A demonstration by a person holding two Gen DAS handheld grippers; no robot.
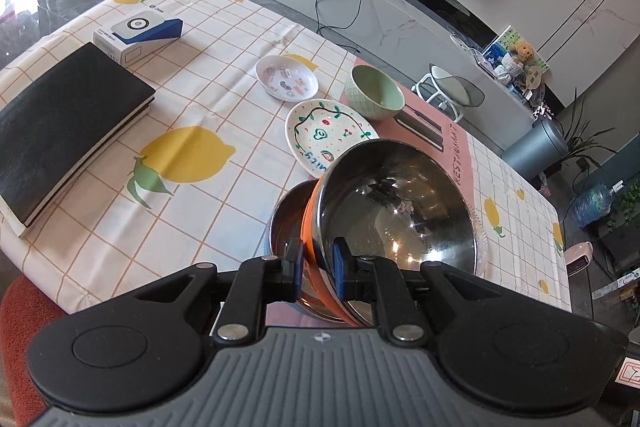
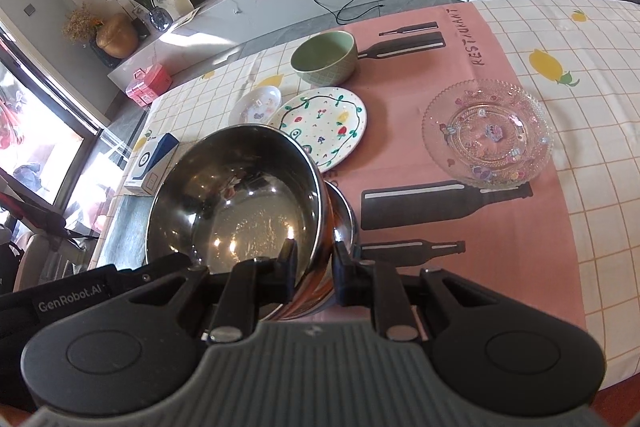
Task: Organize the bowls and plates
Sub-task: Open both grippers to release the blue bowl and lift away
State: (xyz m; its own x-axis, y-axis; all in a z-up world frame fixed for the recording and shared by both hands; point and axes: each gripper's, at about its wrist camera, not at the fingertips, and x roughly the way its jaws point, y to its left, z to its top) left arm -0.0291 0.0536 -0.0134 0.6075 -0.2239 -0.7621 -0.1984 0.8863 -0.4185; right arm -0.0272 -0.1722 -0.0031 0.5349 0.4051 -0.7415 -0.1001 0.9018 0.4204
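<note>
Bowl (image 1: 396, 211) — the big steel one with an orange outside — is pinched from both sides at once. Left gripper (image 1: 317, 261) has its jaws nearly closed on the near rim, one blue pad inside the bowl and one against the orange wall. Right gripper (image 2: 313, 259) does the same on its side of the bowl (image 2: 236, 195), jaws closed down to wall thickness, one finger inside and one outside. Both grippers point forward and down over the near edge of the table (image 1: 208, 99), and the bowl sits tilted, not level.

A second steel bowl (image 1: 286, 223) is right under and beside it, touching or close to it, can't tell if it's nested. It shows as a sliver next to the right gripper too (image 2: 344, 215).

Room-wise: just beyond the bowl is a painted plate (image 1: 324, 135), partly hidden by the bowl's rim. Past that a small white dish (image 1: 287, 78) and a green bowl (image 1: 374, 91), all near each other. A glass plate (image 2: 488, 133) lies well apart to the right on the pink mat (image 2: 420, 87) — open mat between it and the steel bowls. On the left, a black book (image 1: 68, 123) and a boxed gadget (image 1: 138, 33) sit clear of the dishes, with a stretch of bare lemon-print cloth in between.

The bowl's inside is shiny, mirror-like, with bright glints and room reflections.
</note>
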